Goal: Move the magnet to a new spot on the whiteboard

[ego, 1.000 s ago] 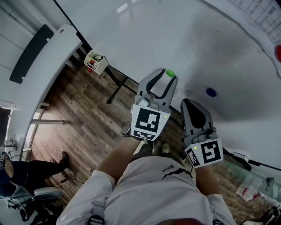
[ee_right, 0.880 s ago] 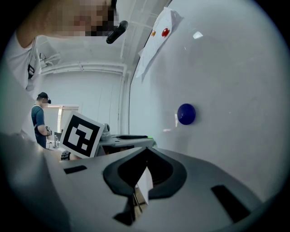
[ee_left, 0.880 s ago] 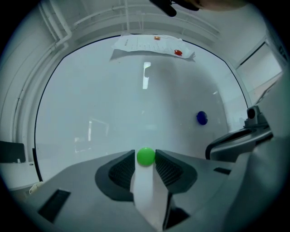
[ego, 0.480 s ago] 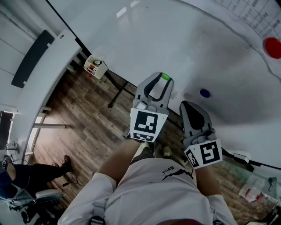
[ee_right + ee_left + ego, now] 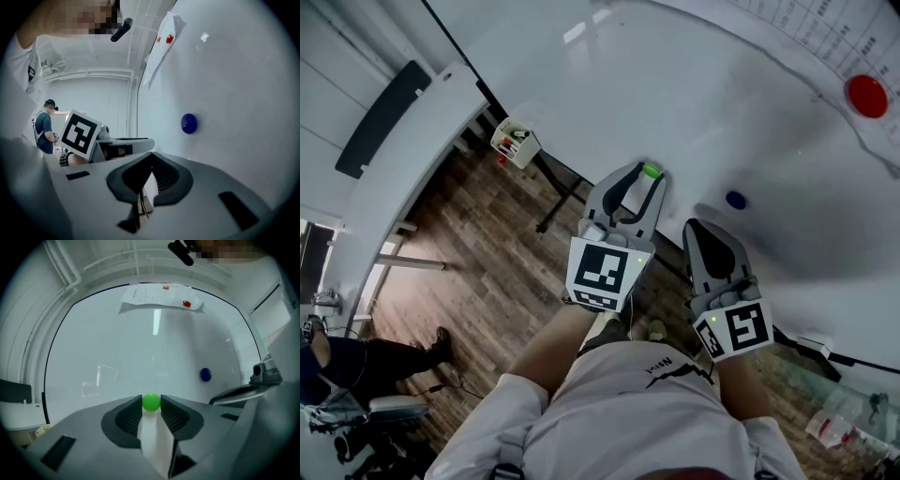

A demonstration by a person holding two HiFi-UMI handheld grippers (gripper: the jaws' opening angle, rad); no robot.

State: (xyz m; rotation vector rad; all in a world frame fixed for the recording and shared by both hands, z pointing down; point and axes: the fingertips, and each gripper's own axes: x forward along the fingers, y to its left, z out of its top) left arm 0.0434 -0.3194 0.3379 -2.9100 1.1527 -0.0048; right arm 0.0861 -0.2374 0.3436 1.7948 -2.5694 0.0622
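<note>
My left gripper (image 5: 643, 178) has drifted left, pinching the green magnet (image 5: 651, 171) near the whiteboard (image 5: 609, 94), so I should press it flat on a bare spot, right gripper (image 5: 706, 230) closed and empty.
</note>
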